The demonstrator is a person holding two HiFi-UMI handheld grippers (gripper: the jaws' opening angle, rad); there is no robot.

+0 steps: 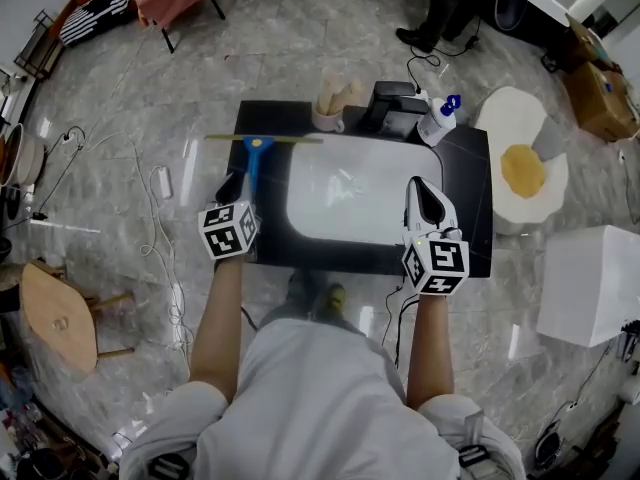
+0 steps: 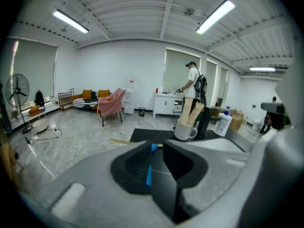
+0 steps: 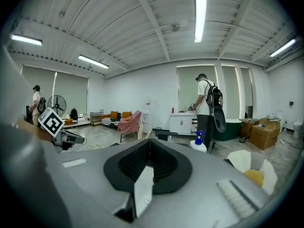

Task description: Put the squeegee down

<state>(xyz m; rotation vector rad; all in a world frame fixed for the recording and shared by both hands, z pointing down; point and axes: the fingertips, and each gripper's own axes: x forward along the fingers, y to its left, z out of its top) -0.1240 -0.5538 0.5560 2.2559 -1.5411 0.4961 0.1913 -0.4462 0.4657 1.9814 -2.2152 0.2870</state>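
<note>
The squeegee [image 1: 257, 150] lies on the black table's [image 1: 470, 203] far left corner, blue handle running back toward the nearer left gripper [image 1: 232, 183], whose jaws stand narrowly apart and empty

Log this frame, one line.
squeegee: lying on table | left hand-held gripper: jaws slightly apart, empty | right hand-held gripper: shut, empty

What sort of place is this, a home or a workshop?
Most likely a shared studio or lab space rather than a home: long strip lights on a bare ribbed ceiling, loose cables trailing over the polished floor, and cardboard boxes off to the side.
</note>
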